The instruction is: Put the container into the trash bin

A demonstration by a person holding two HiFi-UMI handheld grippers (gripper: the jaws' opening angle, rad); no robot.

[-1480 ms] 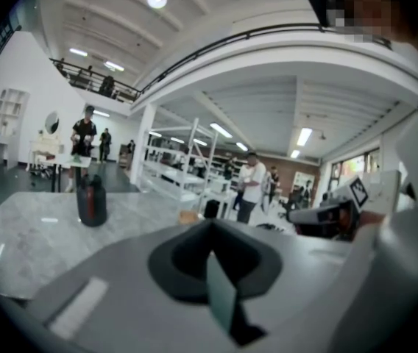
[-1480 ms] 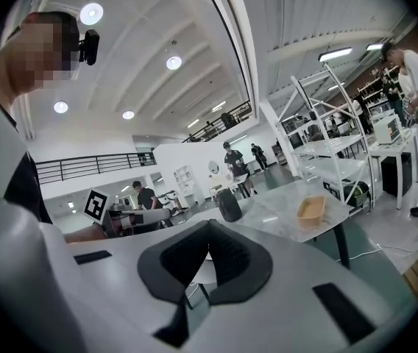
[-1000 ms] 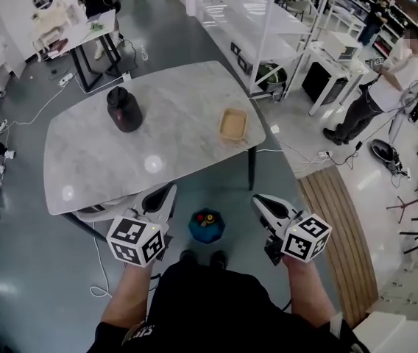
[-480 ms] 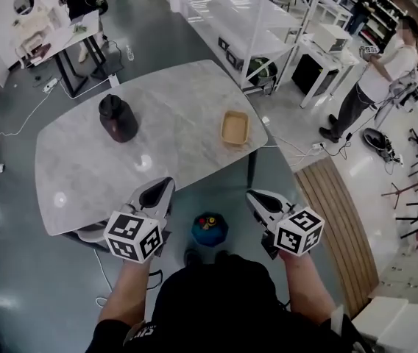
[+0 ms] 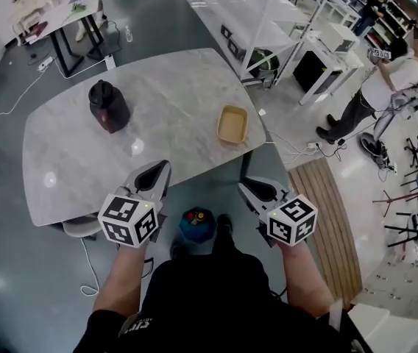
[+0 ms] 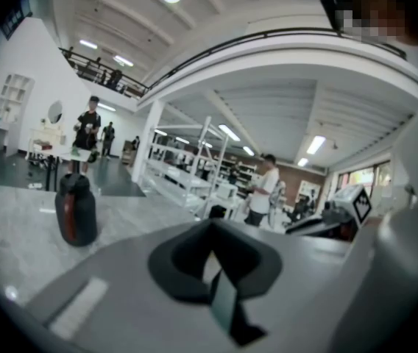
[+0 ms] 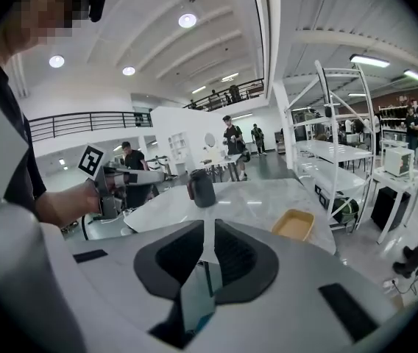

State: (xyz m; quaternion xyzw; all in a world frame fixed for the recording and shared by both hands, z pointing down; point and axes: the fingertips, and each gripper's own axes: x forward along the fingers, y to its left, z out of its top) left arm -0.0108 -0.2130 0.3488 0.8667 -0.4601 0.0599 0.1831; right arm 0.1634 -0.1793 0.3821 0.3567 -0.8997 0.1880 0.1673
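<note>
The container, a dark jar [image 5: 108, 107] with a red label, stands upright on the far left part of the marble table [image 5: 172, 142]. It also shows as the jar [image 6: 76, 210] in the left gripper view and as the jar [image 7: 202, 188] in the right gripper view. The blue trash bin [image 5: 197, 225] sits on the floor by the person's feet, between the two grippers. My left gripper [image 5: 154, 175] reaches the table's near edge, its jaws [image 6: 210, 230] together and empty. My right gripper [image 5: 252, 190] is just short of that edge; its jaws [image 7: 209, 230] are opening, with a narrow gap and nothing between them.
A shallow yellow tray [image 5: 232, 123] lies on the table's right side. A white chair [image 5: 76, 226] is tucked under the left near edge. White shelving [image 5: 268, 20] and a standing person [image 5: 385, 87] are beyond the table on the right. Cables run over the floor.
The person has stepped forward, and both grippers have come closer to the table's near edge. The jar, tray and bin stay in their places.
</note>
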